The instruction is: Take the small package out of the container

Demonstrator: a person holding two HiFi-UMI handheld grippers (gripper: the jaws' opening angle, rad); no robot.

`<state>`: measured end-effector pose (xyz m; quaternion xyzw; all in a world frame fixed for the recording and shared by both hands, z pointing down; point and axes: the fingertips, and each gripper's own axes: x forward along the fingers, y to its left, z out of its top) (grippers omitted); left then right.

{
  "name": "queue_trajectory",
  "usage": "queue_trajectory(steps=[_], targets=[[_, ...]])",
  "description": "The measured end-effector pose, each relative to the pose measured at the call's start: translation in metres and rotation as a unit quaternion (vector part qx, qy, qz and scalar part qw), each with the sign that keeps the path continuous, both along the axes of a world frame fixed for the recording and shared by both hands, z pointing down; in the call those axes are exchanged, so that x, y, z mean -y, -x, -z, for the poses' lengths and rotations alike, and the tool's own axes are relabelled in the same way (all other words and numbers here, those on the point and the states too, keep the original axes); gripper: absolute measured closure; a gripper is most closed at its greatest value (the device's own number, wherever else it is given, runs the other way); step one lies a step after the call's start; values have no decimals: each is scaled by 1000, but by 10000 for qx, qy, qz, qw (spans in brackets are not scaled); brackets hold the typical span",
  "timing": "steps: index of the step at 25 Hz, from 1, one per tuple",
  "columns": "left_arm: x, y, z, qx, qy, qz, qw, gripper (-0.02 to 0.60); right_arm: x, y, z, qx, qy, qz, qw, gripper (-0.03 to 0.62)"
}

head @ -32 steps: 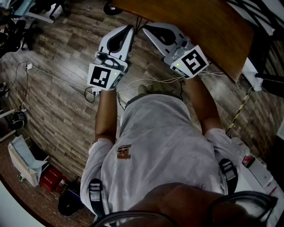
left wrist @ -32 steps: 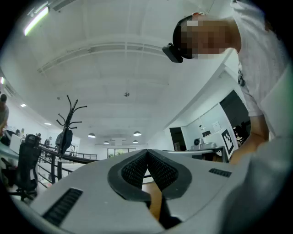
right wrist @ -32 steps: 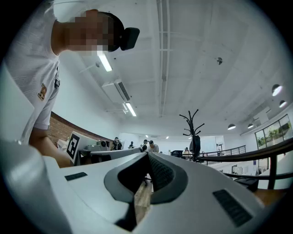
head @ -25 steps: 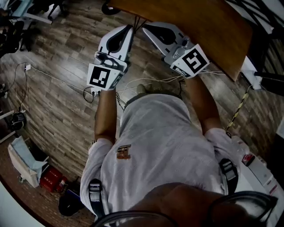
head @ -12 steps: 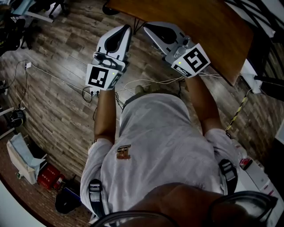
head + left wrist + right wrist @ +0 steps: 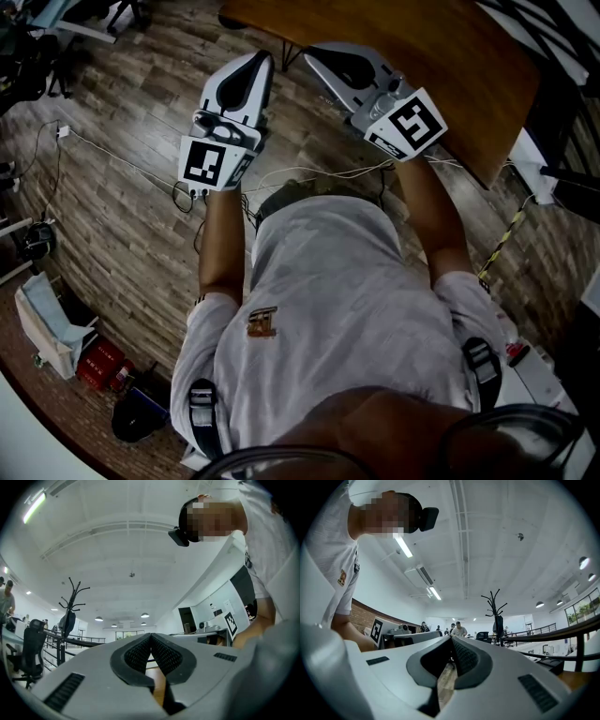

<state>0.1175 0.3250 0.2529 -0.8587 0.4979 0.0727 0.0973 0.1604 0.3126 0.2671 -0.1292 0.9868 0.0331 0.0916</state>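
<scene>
No small package and no container shows in any view. In the head view my left gripper (image 6: 260, 60) is held in front of the person's body over the wooden floor, with its jaws shut and nothing between them. My right gripper (image 6: 315, 52) is beside it, near the edge of the brown table (image 6: 441, 47), and is also shut and empty. In the left gripper view the left gripper (image 6: 151, 635) points up toward the ceiling, pads touching. In the right gripper view the right gripper (image 6: 451, 638) is likewise tilted up, pads together.
White cables (image 6: 122, 159) trail across the plank floor (image 6: 112, 234). A pale bag (image 6: 42, 328) and a red item (image 6: 98, 361) lie at the lower left. A coat rack (image 6: 494, 604) and distant people (image 6: 457, 629) stand in the room; office chairs (image 6: 30, 653) are at left.
Both grippers have drifted a little forward, away from the body, and the head view has shifted slightly. The jaws stay shut throughout.
</scene>
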Motion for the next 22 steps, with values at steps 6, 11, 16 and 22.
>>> queue_trajectory(steps=[6, 11, 16, 22], targets=[[8, -6, 0, 13, -4, 92, 10000, 563, 13, -10, -3, -33, -4, 32, 10000, 562], [12, -3, -1, 28, -15, 149, 9999, 563, 18, -9, -8, -51, 17, 54, 10000, 562], [22, 5, -2, 12, -58, 167, 9998, 563, 25, -3, -8, -74, -23, 56, 10000, 562], [51, 16, -2, 9, -86, 71, 9999, 563, 51, 10, -7, -103, -76, 22, 9999, 562]])
